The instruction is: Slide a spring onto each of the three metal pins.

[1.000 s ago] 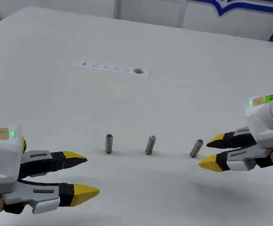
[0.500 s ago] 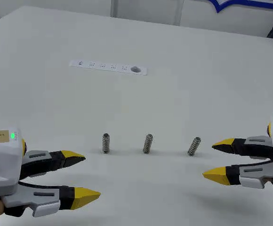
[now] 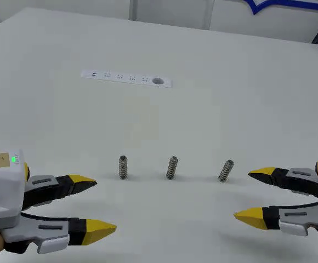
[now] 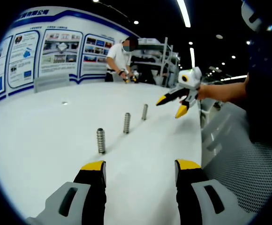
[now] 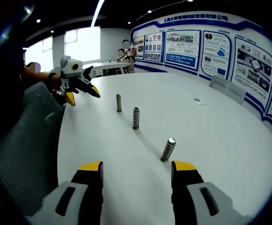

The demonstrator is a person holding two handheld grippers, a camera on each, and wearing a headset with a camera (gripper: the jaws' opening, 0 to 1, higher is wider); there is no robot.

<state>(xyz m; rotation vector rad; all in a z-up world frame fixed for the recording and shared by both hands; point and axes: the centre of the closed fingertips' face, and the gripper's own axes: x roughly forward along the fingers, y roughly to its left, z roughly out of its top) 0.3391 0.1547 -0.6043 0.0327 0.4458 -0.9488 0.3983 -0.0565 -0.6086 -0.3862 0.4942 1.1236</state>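
Count: three grey coiled metal springs, two yellow-tipped two-jaw grippers and one flat white power strip (image 3: 126, 78), all on or over the plain white table (image 3: 214, 109).

The springs stand in one row across the table in front of you: left spring (image 3: 123, 167), middle spring (image 3: 172, 167), right spring (image 3: 226, 170). They are evenly spaced and apart from each other. The left and middle ones are upright. The right one leans, its top tipped to your right. Each is a tight, dull-grey coil standing on end.

In the right gripper view the right spring (image 5: 168, 149) has a rounded, shiny pin tip (image 5: 171, 140) at its top. The other two are too small to tell.

Your left gripper (image 3: 105, 203) hovers near you, left of the row and apart from the left spring. Its jaws are spread and hold nothing.

Your right gripper (image 3: 242, 195) sits just beside the right spring on its right without touching it. Its jaws are also spread wide and empty.

The power strip lies on the far side of the table, well beyond the row.
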